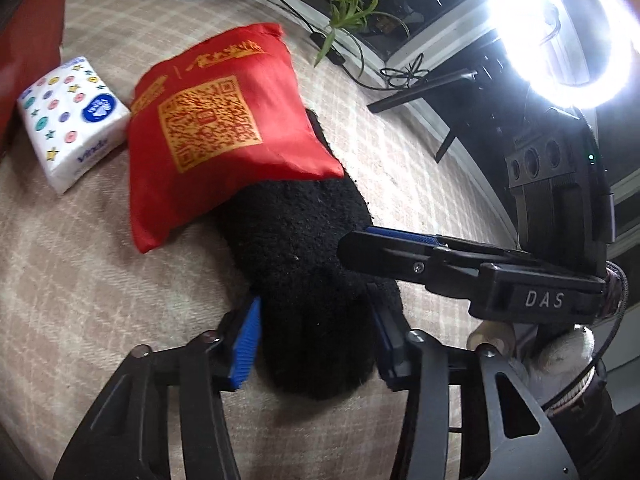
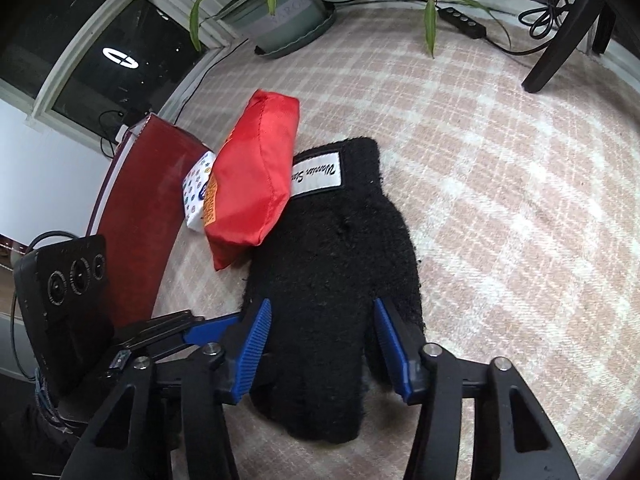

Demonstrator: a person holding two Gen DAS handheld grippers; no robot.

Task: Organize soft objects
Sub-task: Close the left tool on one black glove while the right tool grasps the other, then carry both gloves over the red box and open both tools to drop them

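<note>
A black knit glove (image 1: 304, 272) lies flat on the plaid cloth, with a white label (image 2: 318, 174) at its cuff. A red fabric pouch (image 1: 224, 132) with a yellow QR print rests on the glove's cuff end; it also shows in the right wrist view (image 2: 252, 184). A white tissue pack (image 1: 72, 120) lies beside the pouch. My left gripper (image 1: 316, 340) is open, its blue pads on either side of the glove's finger end. My right gripper (image 2: 322, 344) is open too, straddling the same glove (image 2: 332, 288) from the other side; its fingers (image 1: 400, 252) show in the left wrist view.
A dark red box (image 2: 148, 216) stands at the left beside the tissue pack (image 2: 198, 194). A potted plant (image 2: 284, 12), cables and a power strip (image 2: 464, 20) lie at the far edge. A ring light (image 1: 560, 32) glares at the right, with a black stand leg (image 2: 560, 44).
</note>
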